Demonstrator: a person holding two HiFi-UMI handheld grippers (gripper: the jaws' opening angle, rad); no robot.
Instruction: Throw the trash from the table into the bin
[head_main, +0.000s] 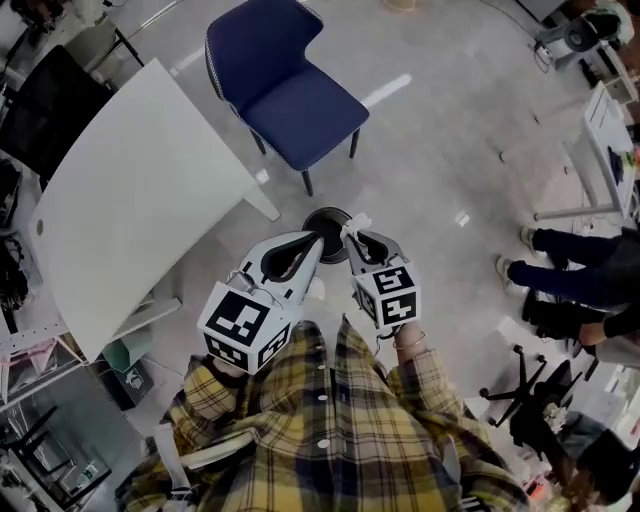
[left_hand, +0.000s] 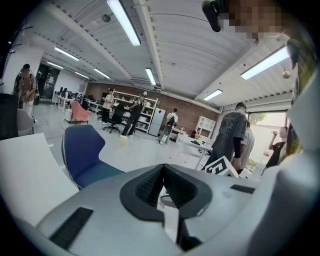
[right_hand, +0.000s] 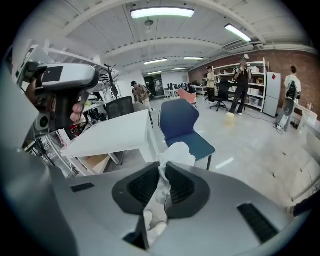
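**A:** How far along was the job at that point?

**B:** Nearly through that run, by my reckoning. The tissue (right_hand: 176, 152) was off the counter (head_main: 140, 200) but not yet in the bin (head_main: 327, 217). It sat pinched in the right claw (right_hand: 162, 169), crumpled, with a white tuft poking out past the tips.

**A:** And the counter?

**B:** In the head view I saw nothing lying on the part of the top that showed. One end ran out of the picture, so I couldn't vouch for all of it.

**A:** The other claw?

**B:** The left claw (left_hand: 163, 167) was clenched on nothing. Its tips met and only floor showed beyond them.

**A:** Where were the hands?

**B:** Both were out in front of the chest, side by side and close together, with the claws pointing forward and down. From above, both sets of tips lay over the bin's dark mouth, with the tissue towards its right rim. The bin stood on the floor near the counter's corner and a blue chair (head_main: 290, 90).

**A:** So what was left?

**B:** Letting go. I judged the right claw only had to part its jaws for the tissue to drop in, provided it truly hung above the opening and wasn't merely lined up with it.
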